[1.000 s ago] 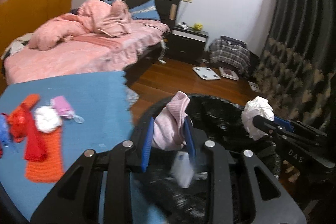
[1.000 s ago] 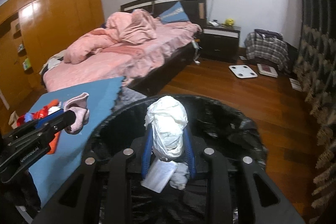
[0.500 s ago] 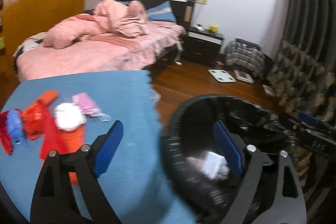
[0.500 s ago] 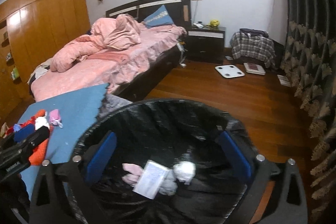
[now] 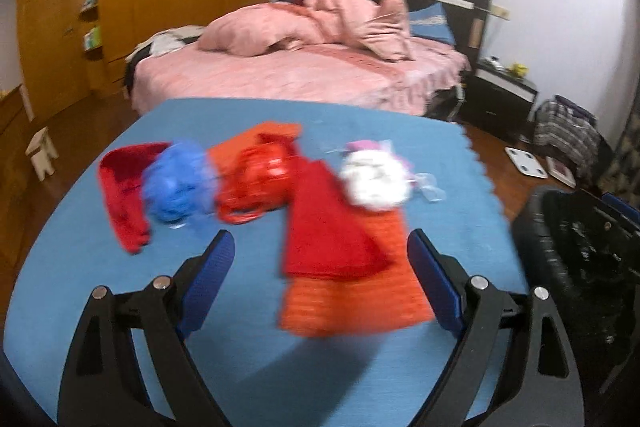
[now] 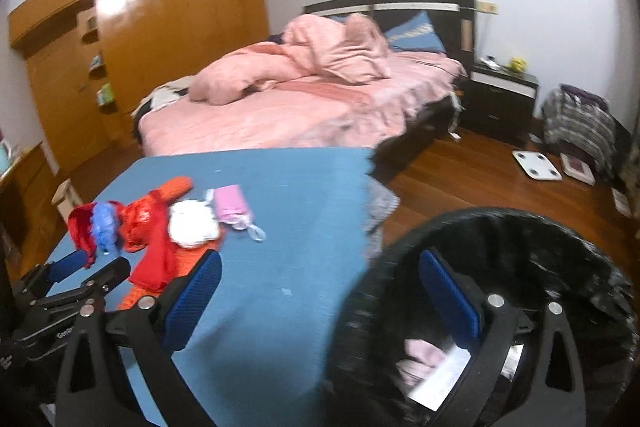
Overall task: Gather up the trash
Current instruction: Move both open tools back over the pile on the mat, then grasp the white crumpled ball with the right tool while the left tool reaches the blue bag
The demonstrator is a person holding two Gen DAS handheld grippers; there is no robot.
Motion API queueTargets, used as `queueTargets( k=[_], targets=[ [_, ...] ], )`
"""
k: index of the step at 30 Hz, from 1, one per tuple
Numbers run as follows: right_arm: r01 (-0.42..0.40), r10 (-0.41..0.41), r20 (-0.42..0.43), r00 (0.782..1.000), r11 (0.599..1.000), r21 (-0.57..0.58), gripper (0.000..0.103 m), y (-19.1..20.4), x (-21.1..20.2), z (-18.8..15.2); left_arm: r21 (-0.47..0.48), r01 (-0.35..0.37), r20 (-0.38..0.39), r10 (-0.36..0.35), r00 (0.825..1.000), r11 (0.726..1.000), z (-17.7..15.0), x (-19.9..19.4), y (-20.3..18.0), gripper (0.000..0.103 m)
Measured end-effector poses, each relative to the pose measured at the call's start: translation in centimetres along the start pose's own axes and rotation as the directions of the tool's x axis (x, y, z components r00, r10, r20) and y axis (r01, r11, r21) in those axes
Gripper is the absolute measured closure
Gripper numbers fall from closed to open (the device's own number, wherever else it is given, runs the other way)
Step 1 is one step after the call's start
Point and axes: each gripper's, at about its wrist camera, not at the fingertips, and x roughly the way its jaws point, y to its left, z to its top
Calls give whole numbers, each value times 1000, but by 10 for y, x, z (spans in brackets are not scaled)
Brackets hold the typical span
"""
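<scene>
Two wrist fisheye views, both looking forward and downward over the blue bench toward the bed.

The left view sits close above the bench (image 5: 100,307), with its own tool (image 5: 320,267) framing the coloured trash pile (image 5: 260,187) and the bin (image 5: 580,259) at the right edge. The right view is further to the right, half over the bin (image 6: 500,239), with its tool (image 6: 320,291) in front. Both views share the bench, the pile (image 6: 152,227), the bin, the bed (image 5: 320,75) and the wardrobe (image 6: 140,47). The right view also sees the left tool (image 6: 88,267).
</scene>
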Motion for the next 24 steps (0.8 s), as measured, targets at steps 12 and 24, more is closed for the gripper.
queueTargets(
  k=[12, 24],
  targets=[
    [-58, 56, -50, 997, 998, -38, 8, 47, 57, 3, -35, -59, -39, 57, 998, 998, -6, 23, 43, 28],
    [-111, 108, -37, 993, 990, -92, 11, 88, 97, 17, -91, -113, -22, 111, 994, 989, 7, 33, 77, 34]
  ],
)
